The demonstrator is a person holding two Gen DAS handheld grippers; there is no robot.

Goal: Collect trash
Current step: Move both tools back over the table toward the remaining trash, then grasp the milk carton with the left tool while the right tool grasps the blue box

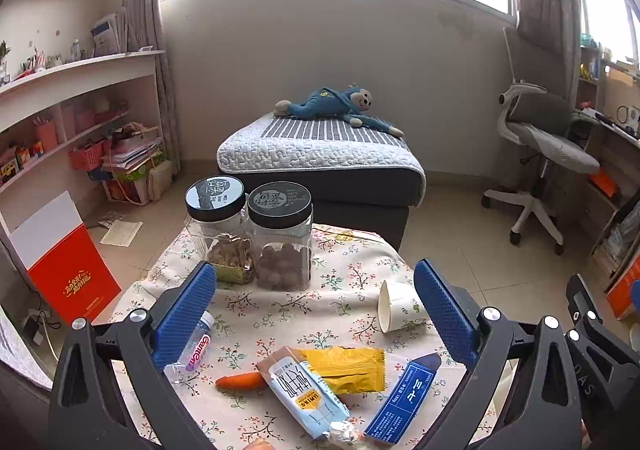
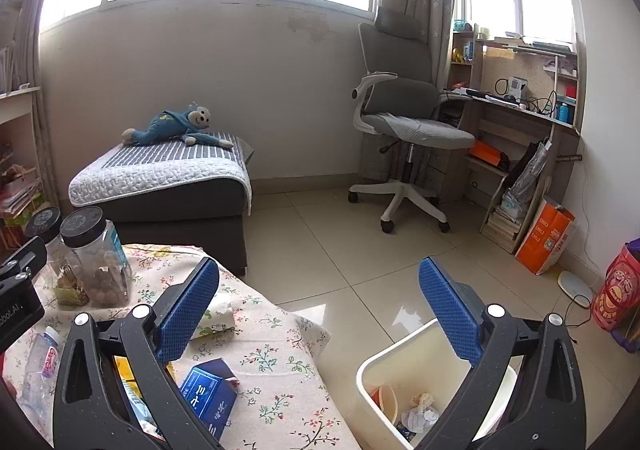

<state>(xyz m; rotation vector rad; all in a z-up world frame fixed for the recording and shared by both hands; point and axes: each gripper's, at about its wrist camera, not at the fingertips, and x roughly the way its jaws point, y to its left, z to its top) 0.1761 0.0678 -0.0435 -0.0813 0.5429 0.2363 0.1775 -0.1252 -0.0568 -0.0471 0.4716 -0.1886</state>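
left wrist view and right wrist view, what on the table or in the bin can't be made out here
- Plastic bottle: left wrist view, lower body hidden behind the left gripper frame.
- Blue box: left wrist view, bottom end cut off by the frame edge.
- Bin: right wrist view, the right gripper covers part; the crumpled contents can't be identified.
- Paper cup: right wrist view, partly behind a finger.

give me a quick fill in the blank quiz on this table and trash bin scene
1. The paper cup on the floral tablecloth lies on its ____.
2. Both snack jars have lids coloured ____.
3. The white bin stands on the ____, beside the table.
4. Both the left gripper and the right gripper are ____ and hold nothing.

Answers: side; black; floor; open
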